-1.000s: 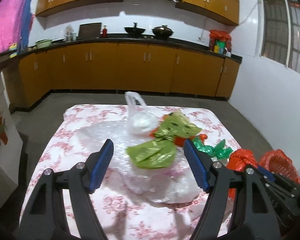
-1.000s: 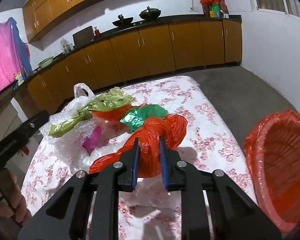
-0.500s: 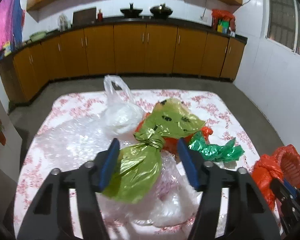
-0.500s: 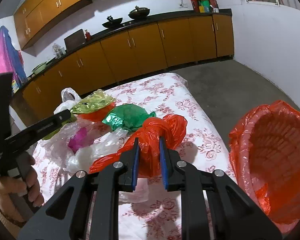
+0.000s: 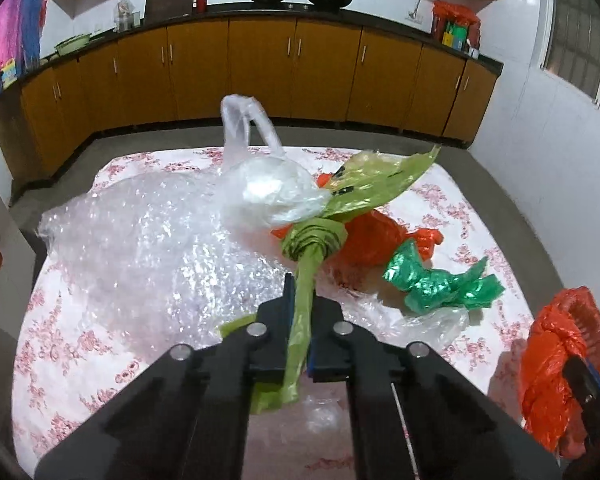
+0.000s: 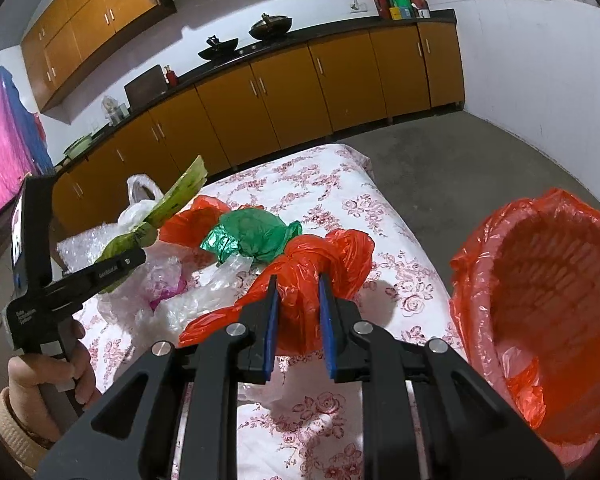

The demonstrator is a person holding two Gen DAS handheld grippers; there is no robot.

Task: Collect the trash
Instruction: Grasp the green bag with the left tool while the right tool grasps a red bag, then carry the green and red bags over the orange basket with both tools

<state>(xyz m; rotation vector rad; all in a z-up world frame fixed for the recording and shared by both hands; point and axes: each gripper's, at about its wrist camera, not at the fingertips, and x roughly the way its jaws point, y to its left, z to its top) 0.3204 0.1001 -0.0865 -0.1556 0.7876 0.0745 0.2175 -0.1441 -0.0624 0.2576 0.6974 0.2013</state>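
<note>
My left gripper (image 5: 302, 300) has its jaws closing tight on the twisted neck of a yellow-green plastic bag (image 5: 376, 184), pads pressing the plastic. The bag's knot and flared top rise just past the fingertips, above the table. In the right wrist view, my right gripper (image 6: 298, 284) is shut on a knotted red plastic bag (image 6: 324, 256), held over the table's right side. A red-lined trash basket (image 6: 472, 280) stands beside the table, right of that gripper. The left gripper (image 6: 132, 256) shows at the left with the yellow-green bag (image 6: 180, 196).
On the floral tablecloth (image 5: 60, 360) lie bubble wrap (image 5: 148, 240), a clear handled bag (image 5: 268, 192), another red bag (image 5: 372, 236) and a dark green bag (image 5: 440, 284). Orange kitchen cabinets (image 5: 260, 72) line the far wall. Bare floor surrounds the table.
The left gripper moved forward and down over the yellow-green bag, and its open jaws shut on the bag's neck. The right gripper kept its hold on the red bag and shifted slightly.
</note>
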